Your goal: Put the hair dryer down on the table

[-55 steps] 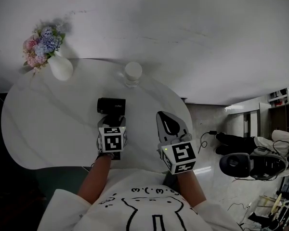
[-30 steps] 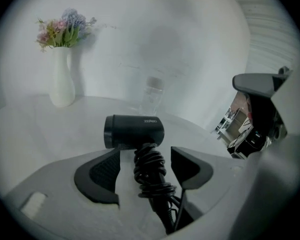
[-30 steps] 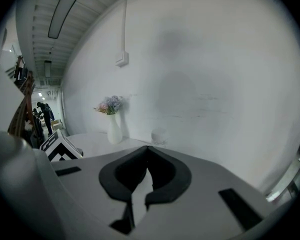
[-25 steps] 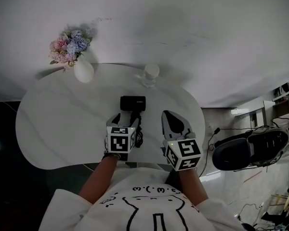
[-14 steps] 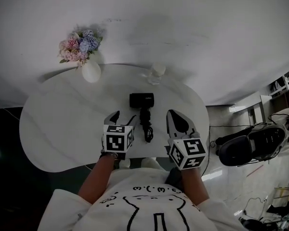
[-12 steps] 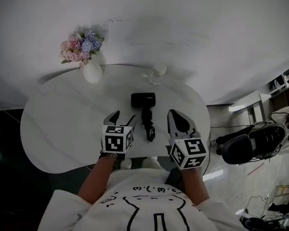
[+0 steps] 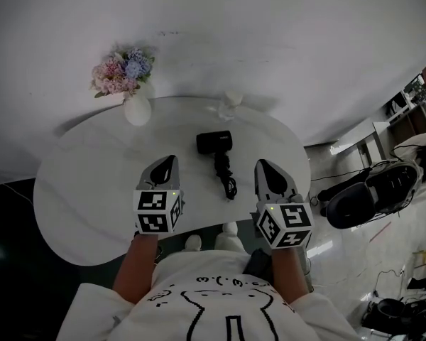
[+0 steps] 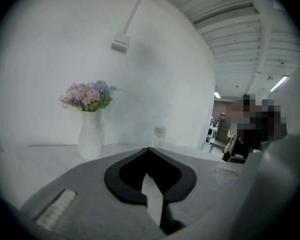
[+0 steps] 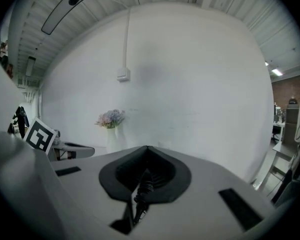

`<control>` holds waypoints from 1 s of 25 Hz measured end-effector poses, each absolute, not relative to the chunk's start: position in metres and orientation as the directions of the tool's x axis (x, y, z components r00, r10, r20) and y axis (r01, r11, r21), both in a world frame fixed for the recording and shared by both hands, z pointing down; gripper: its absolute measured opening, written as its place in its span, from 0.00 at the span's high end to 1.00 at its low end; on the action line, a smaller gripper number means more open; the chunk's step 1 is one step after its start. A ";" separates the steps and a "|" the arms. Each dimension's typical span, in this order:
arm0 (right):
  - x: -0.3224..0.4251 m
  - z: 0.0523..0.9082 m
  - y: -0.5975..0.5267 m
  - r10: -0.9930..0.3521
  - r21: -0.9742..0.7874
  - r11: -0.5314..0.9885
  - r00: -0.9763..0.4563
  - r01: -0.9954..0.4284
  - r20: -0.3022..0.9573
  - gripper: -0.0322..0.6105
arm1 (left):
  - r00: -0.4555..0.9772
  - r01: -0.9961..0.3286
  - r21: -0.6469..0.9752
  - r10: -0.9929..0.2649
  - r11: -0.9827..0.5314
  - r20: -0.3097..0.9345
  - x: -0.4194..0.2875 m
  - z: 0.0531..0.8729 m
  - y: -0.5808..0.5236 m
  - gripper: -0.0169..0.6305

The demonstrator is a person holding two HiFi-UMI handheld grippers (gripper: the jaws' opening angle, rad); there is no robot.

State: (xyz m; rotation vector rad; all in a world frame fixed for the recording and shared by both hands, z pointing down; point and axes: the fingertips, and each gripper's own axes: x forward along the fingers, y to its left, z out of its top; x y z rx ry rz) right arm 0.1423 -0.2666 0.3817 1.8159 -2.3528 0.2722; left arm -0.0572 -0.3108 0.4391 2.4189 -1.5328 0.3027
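1. The left gripper (image 7: 168,162) hangs low over the white table (image 7: 85,183) at lower left, its jaws closing tip to tip on nothing.
2. The right gripper (image 7: 263,165) sits at lower right with its jaws together and empty.
3. Mid-frame between them, touching neither, the hair dryer (image 7: 214,143) lies flat. Its long axis runs up-frame, head at the top, cord trailing down.
4. There is bare tabletop to the left, and the vase (image 7: 136,110) stands at upper left.

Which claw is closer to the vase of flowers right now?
Left. The left claw is just on the person's side of the vase, slightly to its right. The right claw is farther across the table, beyond the hair dryer.
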 end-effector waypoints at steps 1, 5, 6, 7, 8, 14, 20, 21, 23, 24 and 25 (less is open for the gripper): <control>0.141 0.380 -0.264 -0.943 -0.049 0.239 -0.244 -0.970 0.228 0.95 | 0.430 -0.902 0.096 -0.852 -0.422 0.298 -0.060 0.435 -0.309 0.94; 0.137 0.372 -0.256 -0.953 -0.049 0.220 -0.225 -0.974 0.201 0.95 | 0.455 -0.890 0.086 -0.854 -0.448 0.251 -0.067 0.416 -0.302 0.94; 0.136 0.369 -0.255 -0.955 -0.049 0.219 -0.224 -0.975 0.196 0.95 | 0.457 -0.888 0.081 -0.856 -0.452 0.241 -0.068 0.412 -0.301 0.94; 0.135 0.367 -0.253 -0.955 -0.047 0.220 -0.225 -0.974 0.191 0.95 | 0.458 -0.888 0.075 -0.858 -0.454 0.230 -0.070 0.407 -0.299 0.95; 0.133 0.364 -0.252 -0.956 -0.045 0.224 -0.229 -0.974 0.186 0.95 | 0.458 -0.888 0.068 -0.862 -0.455 0.219 -0.072 0.401 -0.297 0.95; 0.126 0.350 -0.245 -0.951 0.002 0.269 -0.266 -0.963 0.155 0.95 | 0.439 -0.898 0.030 -0.887 -0.440 0.142 -0.079 0.371 -0.290 0.95; 0.127 0.331 -0.233 -0.945 0.052 0.317 -0.311 -0.947 0.104 0.95 | 0.421 -0.907 0.006 -0.904 -0.422 0.069 -0.077 0.345 -0.277 0.95; 0.128 0.329 -0.229 -0.943 0.062 0.324 -0.317 -0.944 0.098 0.95 | 0.418 -0.908 0.001 -0.907 -0.419 0.056 -0.075 0.340 -0.272 0.94; 0.133 0.325 -0.221 -0.941 0.078 0.335 -0.327 -0.939 0.090 0.95 | 0.414 -0.910 -0.014 -0.910 -0.414 0.027 -0.070 0.330 -0.263 0.95; 0.135 0.323 -0.216 -0.940 0.083 0.338 -0.331 -0.938 0.087 0.95 | 0.412 -0.911 -0.023 -0.911 -0.412 0.012 -0.067 0.326 -0.257 0.95; 0.139 0.321 -0.212 -0.939 0.085 0.339 -0.333 -0.937 0.082 0.95 | 0.411 -0.911 -0.033 -0.912 -0.411 -0.002 -0.064 0.321 -0.251 0.95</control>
